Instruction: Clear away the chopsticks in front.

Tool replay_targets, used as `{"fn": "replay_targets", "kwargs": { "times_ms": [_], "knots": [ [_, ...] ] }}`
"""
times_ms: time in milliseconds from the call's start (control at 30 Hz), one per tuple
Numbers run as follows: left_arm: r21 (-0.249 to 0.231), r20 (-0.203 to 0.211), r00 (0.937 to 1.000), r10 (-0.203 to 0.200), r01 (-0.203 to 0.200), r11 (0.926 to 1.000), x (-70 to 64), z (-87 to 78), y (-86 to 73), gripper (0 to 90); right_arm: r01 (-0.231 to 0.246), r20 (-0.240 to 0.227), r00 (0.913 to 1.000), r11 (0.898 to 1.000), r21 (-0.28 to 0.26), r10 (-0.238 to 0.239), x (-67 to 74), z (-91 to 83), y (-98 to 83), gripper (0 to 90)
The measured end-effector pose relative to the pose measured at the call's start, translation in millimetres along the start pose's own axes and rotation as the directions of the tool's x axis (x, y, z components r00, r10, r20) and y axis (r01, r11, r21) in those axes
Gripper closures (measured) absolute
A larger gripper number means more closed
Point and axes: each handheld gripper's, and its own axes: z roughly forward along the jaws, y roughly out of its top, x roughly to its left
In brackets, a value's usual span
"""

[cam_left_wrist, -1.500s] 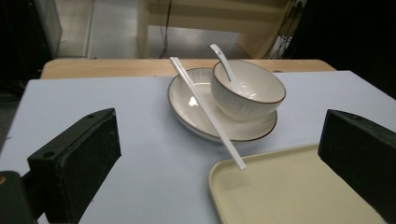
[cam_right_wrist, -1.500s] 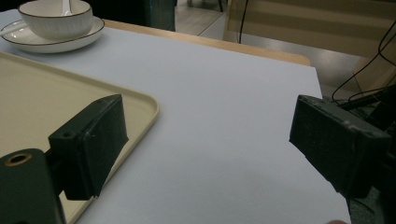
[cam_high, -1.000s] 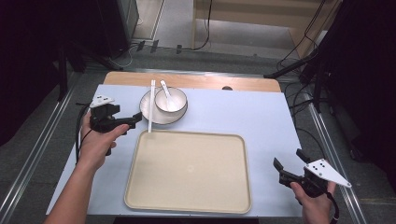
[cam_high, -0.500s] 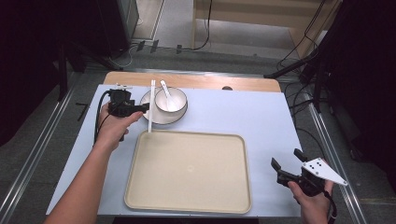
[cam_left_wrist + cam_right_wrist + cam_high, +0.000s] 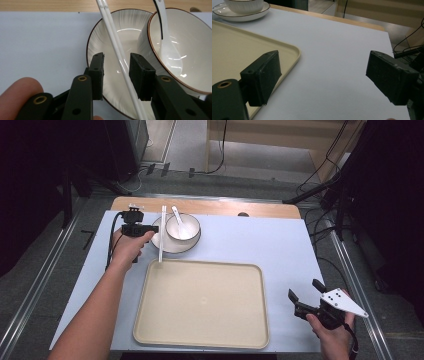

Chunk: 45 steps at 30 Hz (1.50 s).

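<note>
Left gripper view has the left tongs point(image 5: 116, 75) straddling the chopsticks point(image 5: 117, 57) over the plate point(image 5: 105, 40), jaws just closing, pads not yet touching. Bowl point(image 5: 190, 55) with spoon point(image 5: 167, 47) crowds close beside. High view adds the tray point(image 5: 200, 305) and the right tongs point(image 5: 306, 299), open, on the table point(image 5: 260, 240).

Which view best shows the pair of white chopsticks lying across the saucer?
The left gripper view: the white chopsticks run close-up between the left gripper's closing jaws, pads not yet touching. The high view shows them whole but small, one end at the beige tray.
</note>
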Motion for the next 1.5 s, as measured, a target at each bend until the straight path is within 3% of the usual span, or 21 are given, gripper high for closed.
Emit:
{"fn": "replay_targets", "kwargs": {
  "times_ms": [67, 233, 333, 533, 833, 1000, 1500],
  "knots": [
    [0.014, 0.008, 0.9997, -0.022, 0.022, 0.9997, 1.3, 4.4, 1.6, 67.3, 0.001, -0.002, 1.0, 1.0, 0.0, -0.001, 0.2, 0.5, -0.1, 12.8],
    [0.023, -0.009, 0.9999, -0.014, 0.014, 0.9996, -0.2, 13.9, 2.8, 69.5, 0.002, -0.003, 1.0, 1.0, 0.003, -0.002, 0.8, 1.2, -0.3, 12.8],
    [0.025, 0.004, 0.9994, -0.034, 0.034, 0.9991, 0.0, 17.9, 3.8, 70.4, 0.001, -0.002, 1.0, 1.0, 0.006, -0.001, 0.7, 1.5, -0.6, 12.8],
    [0.034, 0.024, 0.9993, -0.029, 0.028, 0.999, -1.5, 22.6, 4.2, 70.5, -0.002, -0.002, 1.0, 1.0, 0.006, 0.002, -0.6, 1.7, -1.0, 12.8],
    [0.062, -0.003, 0.9996, -0.027, 0.027, 0.9977, -0.4, 27.3, 4.6, 71.6, 0.001, -0.002, 1.0, 1.0, 0.009, -0.001, 0.1, 2.8, -1.1, 12.9],
    [0.073, -0.016, 0.9977, -0.066, 0.067, 0.9951, 2.6, 29.2, 4.8, 74.3, 0.0, 0.0, 1.0, 1.0, 0.011, 0.0, 0.0, 2.8, -1.2, 13.0],
    [0.105, -0.067, 0.9933, -0.094, 0.101, 0.9894, 1.7, 34.5, 4.4, 83.4, -0.004, 0.005, 1.0, 1.0, 0.017, 0.004, -0.3, 3.1, -1.5, 13.0]
  ]
}}
